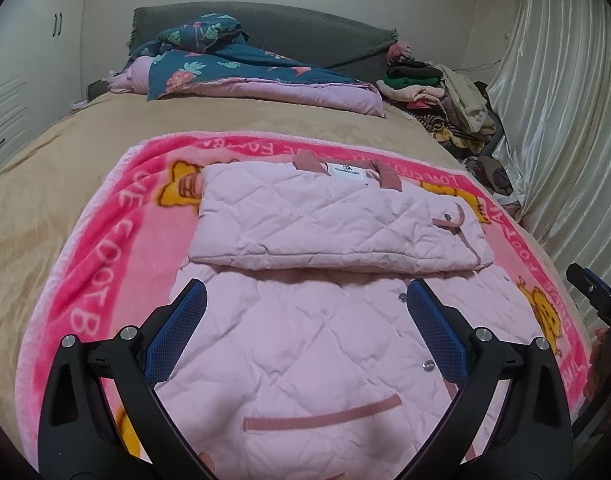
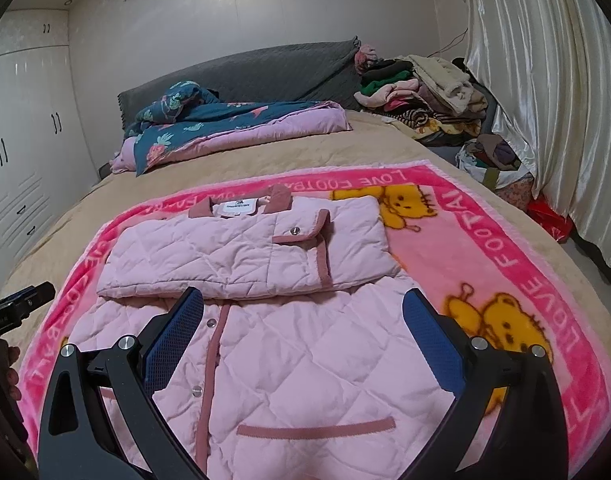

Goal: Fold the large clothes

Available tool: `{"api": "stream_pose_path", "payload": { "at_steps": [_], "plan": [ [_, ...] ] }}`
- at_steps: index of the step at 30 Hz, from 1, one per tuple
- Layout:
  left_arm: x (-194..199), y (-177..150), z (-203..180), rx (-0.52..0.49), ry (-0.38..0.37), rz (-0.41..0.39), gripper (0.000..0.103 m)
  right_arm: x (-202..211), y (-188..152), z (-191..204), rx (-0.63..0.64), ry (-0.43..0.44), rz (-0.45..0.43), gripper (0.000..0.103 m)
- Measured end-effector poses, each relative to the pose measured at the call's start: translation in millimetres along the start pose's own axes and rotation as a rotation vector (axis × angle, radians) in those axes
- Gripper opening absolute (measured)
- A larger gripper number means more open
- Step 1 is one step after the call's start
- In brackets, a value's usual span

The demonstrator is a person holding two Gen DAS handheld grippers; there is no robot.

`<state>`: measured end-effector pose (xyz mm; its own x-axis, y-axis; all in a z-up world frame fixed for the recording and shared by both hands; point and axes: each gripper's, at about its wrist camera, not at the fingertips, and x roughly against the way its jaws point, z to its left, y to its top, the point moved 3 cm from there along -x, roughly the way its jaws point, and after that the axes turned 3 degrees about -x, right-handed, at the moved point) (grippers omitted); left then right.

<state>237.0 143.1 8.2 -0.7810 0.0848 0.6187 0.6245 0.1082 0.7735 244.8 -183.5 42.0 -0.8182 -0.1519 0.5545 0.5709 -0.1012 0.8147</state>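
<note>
A pale pink quilted jacket [image 1: 305,340] lies flat on a pink cartoon blanket [image 1: 117,216], collar at the far end. Its sleeves are folded across the chest in a band [image 1: 329,224]. It also shows in the right wrist view [image 2: 305,360], with the folded sleeves [image 2: 245,256] on top. My left gripper [image 1: 305,300] is open and empty, above the jacket's lower left half. My right gripper [image 2: 303,308] is open and empty, above the lower right half. The right gripper's tip shows at the left view's right edge [image 1: 593,292], and the left gripper's tip at the right view's left edge [image 2: 21,304].
The blanket lies on a tan bed [image 1: 45,184]. A floral quilt [image 1: 241,68] and grey headboard [image 1: 313,32] are at the far end. A heap of clothes [image 1: 445,92] sits at the far right. Curtains [image 2: 545,100] hang on the right, white wardrobes [image 2: 25,140] on the left.
</note>
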Motion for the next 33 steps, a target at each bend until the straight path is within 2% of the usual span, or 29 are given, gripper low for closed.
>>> {"api": "stream_pose_path", "payload": {
  "at_steps": [19, 33],
  "plan": [
    [39.5, -17.4, -7.4, -0.003, 0.027, -0.004, 0.094, 43.0, -5.5, -19.6, 0.002, 0.007, -0.010, 0.099],
    [51.9, -37.5, -7.6, -0.015, 0.052, 0.009, 0.094, 52.0, -25.4, -42.5, -0.003, -0.005, 0.022, 0.099]
  ]
}}
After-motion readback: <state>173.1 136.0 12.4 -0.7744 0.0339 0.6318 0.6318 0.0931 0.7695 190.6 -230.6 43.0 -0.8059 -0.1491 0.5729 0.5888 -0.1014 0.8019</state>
